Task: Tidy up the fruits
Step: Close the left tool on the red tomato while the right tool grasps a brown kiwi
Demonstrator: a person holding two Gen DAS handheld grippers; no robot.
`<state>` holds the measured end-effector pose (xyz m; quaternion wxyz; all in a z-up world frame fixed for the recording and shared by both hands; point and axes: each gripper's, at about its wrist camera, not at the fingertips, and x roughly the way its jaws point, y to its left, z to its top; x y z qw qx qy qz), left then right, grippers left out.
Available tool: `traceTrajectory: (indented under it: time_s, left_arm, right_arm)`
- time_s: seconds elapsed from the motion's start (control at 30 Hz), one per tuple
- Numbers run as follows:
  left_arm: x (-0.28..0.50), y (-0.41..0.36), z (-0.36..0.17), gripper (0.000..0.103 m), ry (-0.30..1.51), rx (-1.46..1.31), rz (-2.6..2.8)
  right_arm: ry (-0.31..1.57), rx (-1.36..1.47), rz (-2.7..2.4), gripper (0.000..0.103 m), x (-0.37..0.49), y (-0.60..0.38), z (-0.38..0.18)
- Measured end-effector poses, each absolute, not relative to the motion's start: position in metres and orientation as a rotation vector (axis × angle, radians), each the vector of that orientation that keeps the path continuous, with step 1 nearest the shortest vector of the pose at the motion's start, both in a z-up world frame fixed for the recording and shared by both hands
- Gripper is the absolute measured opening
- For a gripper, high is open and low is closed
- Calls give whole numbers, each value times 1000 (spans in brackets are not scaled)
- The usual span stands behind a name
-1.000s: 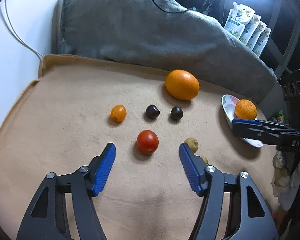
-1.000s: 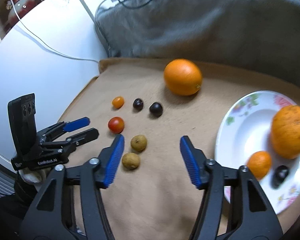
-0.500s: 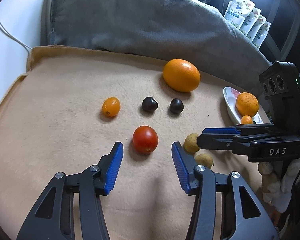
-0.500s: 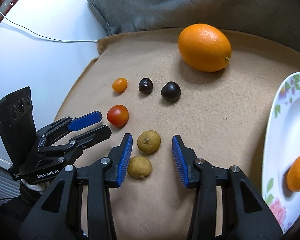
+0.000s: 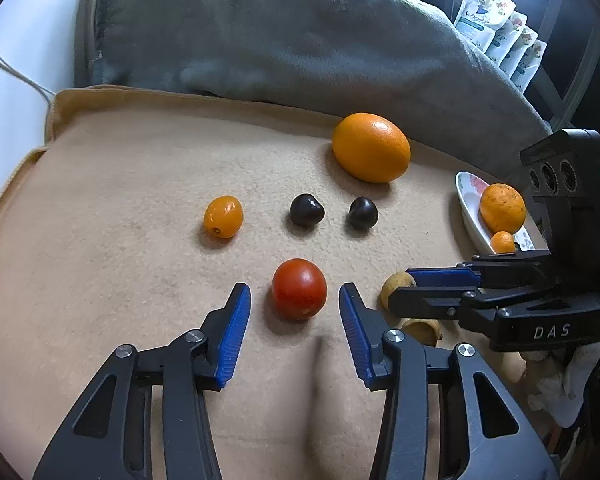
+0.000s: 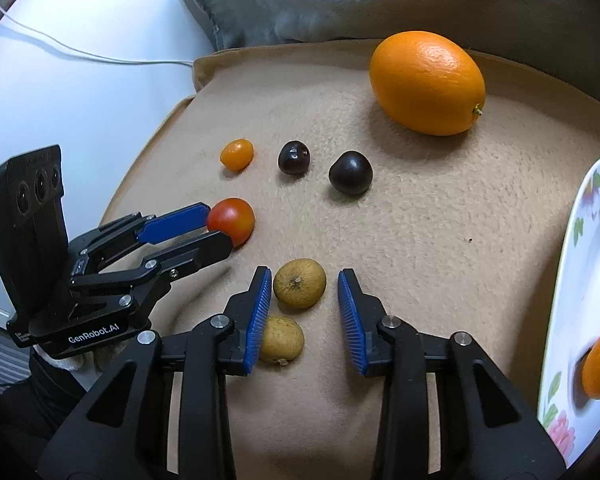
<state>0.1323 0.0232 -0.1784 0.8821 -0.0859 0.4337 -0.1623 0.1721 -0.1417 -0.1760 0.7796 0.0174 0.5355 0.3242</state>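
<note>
Both claws gape apart — left claw (image 5: pixel 294 306) flanking the red tomato (image 5: pixel 299 288), right claw (image 6: pixel 303 289) flanking a brown longan (image 6: pixel 299 283).

Left gripper (image 5: pixel 294 304) and right gripper (image 6: pixel 302 290) side by side, jaws parted.

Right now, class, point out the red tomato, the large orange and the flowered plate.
red tomato (image 5: pixel 299 288), left wrist view, its middle.
large orange (image 6: pixel 427 82), right wrist view, its middle.
flowered plate (image 6: pixel 580 232), right wrist view, its rim.
</note>
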Motion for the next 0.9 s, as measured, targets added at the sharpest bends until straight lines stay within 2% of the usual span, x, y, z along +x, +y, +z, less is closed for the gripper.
traceTrajectory:
  time_s: [0.07, 0.3, 0.9]
  left_arm:
    - [134, 22, -179, 42, 907, -175, -339]
    - [137, 17, -183, 29, 914, -159, -336]
    - [124, 12, -163, 29, 865, -172, -354]
  right_arm:
    - [1161, 42, 708, 29, 172, -141, -176]
    - [1153, 51, 708, 29, 172, -144, -175]
    - [1053, 52, 660, 28, 157, -172, -147]
